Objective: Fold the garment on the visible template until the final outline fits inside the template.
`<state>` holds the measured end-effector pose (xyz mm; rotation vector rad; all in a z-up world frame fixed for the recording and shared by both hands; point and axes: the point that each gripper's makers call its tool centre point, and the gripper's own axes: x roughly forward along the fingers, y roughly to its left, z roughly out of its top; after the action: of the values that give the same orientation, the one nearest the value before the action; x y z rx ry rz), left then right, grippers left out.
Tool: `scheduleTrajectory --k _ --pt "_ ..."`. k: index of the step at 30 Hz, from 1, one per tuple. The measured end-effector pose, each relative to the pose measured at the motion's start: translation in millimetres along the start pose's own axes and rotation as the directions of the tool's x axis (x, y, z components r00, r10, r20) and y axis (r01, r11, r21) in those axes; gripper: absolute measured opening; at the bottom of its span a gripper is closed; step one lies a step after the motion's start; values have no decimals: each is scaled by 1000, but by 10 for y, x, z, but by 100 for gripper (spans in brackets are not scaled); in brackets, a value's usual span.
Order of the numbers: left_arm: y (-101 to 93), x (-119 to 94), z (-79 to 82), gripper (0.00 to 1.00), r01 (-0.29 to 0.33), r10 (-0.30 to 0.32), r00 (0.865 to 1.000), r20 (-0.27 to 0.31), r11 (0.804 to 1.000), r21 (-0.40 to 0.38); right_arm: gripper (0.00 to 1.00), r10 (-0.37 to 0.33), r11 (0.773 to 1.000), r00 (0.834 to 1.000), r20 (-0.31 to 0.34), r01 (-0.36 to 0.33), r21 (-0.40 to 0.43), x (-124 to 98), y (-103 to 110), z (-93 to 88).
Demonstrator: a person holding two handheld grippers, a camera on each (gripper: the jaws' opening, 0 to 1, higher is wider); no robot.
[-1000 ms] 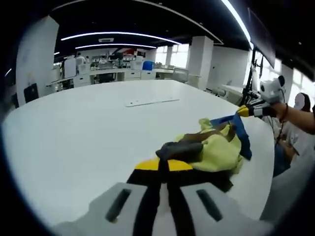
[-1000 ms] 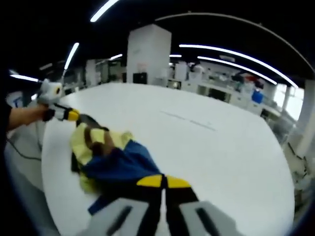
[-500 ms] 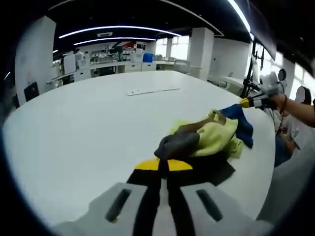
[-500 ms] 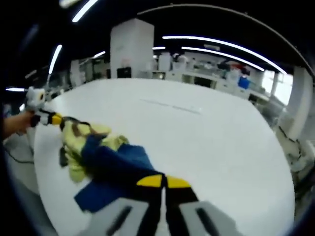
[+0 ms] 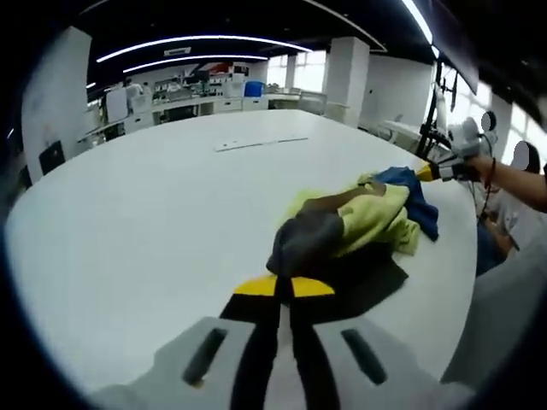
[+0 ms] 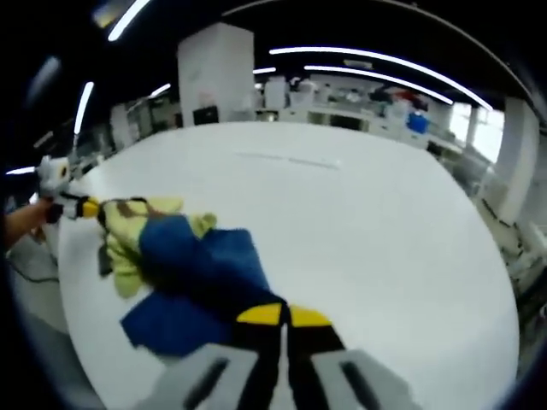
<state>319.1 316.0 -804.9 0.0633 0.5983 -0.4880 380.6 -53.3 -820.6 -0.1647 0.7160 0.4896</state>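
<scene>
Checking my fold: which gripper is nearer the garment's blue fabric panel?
Right. The right gripper clamps the blue fabric panel; the left gripper holds the far grey end.

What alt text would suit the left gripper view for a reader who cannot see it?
The left tongs, jaws together, pinch a bunched yellow, grey and blue garment on a white table. At the far end, the right tongs hold the blue part.

White table (image 5: 145, 205) with crumpled yellow-blue garment (image 5: 363, 218) near its edge

Open office: white pillars (image 6: 215, 75), ceiling light strips (image 5: 197, 39), windows (image 5: 309, 77).
</scene>
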Motion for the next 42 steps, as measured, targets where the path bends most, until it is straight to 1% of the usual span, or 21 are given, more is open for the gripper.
scheduleTrajectory --k 3,5,6,7,9,11,12,13,15,16,18,22,24,28,31,33,34,35,37,38,42 --pt "5 -9 10 1 -5 5 1000 4 1000 13 0 1 1000 1000 -6 -1 13 1 -2 -27" --pt "13 -24 10 1 -10 10 1000 -2 999 31 0 -14 1000 1000 -5 14 -9 -22 -48 -29" --pt "26 -40 12 2 -11 11 1000 -3 1000 29 4 -7 1000 1000 1 7 -3 -43 -39 -12" --pt "37 -54 23 4 -12 12 1000 3 1000 27 8 17 1000 1000 12 -18 12 -61 -5 17" --pt "83 -97 41 6 -17 16 1000 16 1000 22 16 44 998 999 24 -45 37 -93 32 65" --pt "106 -130 80 9 -24 24 999 24 999 24 18 62 997 997 35 -63 37 -123 61 120" --pt "128 -145 98 9 -28 27 999 33 999 25 19 87 996 995 40 -88 28 -141 82 165" --pt "161 -165 130 9 -28 27 998 54 1000 11 20 94 995 995 41 -95 26 -147 98 182" --pt "132 -174 276 12 -2 6 992 123 999 -34 26 131 991 990 47 -132 17 -150 156 261" --pt "157 -185 295 14 0 6 991 132 999 -43 28 153 988 987 48 -154 13 -175 222 320" --pt "197 -196 343 20 -2 7 989 149 999 -34 34 204 979 978 50 -204 4 -169 333 391" --pt "176 -153 434 25 28 -19 985 172 998 -50 38 261 965 964 48 -261 -14 -166 524 507" --pt "178 -106 433 26 37 -28 986 167 998 -53 40 283 959 958 47 -282 -22 -137 590 558" --pt "139 -23 399 26 53 -48 990 136 998 -39 39 314 949 949 41 -313 -22 -65 672 624" --pt "124 31 399 25 65 -60 990 125 997 -40 39 338 941 940 34 -338 -17 -31 755 643" --pt "149 70 385 25 73 -66 991 116 996 -49 38 357 934 934 27 -357 -9 -4 801 639" --pt "147 84 383 25 79 -72 991 112 995 -60 38 366 931 931 23 -365 -6 40 784 643" --pt "144 94 392 24 84 -76 991 111 994 -69 38 371 929 928 19 -371 -4 59 796 636" --pt "99 108 404 23 92 -85 991 108 994 -64 37 390 921 921 -4 -390 -12 79 858 583" --pt "92 116 402 23 94 -88 991 104 994 -60 37 396 918 918 -12 -396 -17 128 857 566" --pt "66 196 338 23 110 -108 992 58 993 -31 35 416 909 908 -50 -417 -16 170 956 474"
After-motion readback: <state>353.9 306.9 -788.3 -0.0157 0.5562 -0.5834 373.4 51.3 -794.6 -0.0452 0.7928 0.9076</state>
